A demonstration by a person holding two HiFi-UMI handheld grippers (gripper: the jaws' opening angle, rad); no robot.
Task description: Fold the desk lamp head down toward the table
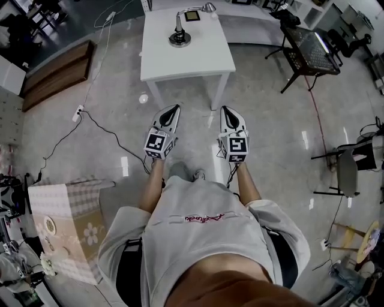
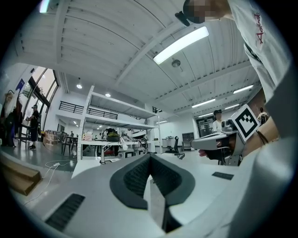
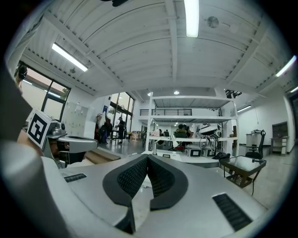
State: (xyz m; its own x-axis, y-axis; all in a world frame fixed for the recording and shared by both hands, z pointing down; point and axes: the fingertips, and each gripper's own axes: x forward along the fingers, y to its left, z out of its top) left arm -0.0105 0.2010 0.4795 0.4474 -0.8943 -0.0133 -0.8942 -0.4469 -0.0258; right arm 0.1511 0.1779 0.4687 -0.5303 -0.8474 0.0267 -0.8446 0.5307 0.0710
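A silver desk lamp (image 1: 180,35) stands on the white table (image 1: 198,57) at the top of the head view. Its round base is near the table's middle, and its arm rises to a head (image 1: 209,7) at the far edge. My left gripper (image 1: 175,109) and right gripper (image 1: 226,110) are held side by side over the floor, short of the table's near edge, pointing level toward it. Both are shut, jaws pressed together with nothing between them. In the left gripper view the table (image 2: 91,165) lies ahead of the shut jaws (image 2: 149,156). The right gripper view shows the same jaws (image 3: 147,157) closed.
A small dark frame (image 1: 192,15) lies on the table beside the lamp. A black side table and chair (image 1: 307,51) stand to the right, and another chair (image 1: 347,172) stands further right. A wooden bench (image 1: 57,72) and a patterned box (image 1: 66,219) are at the left. A cable (image 1: 108,132) runs across the floor.
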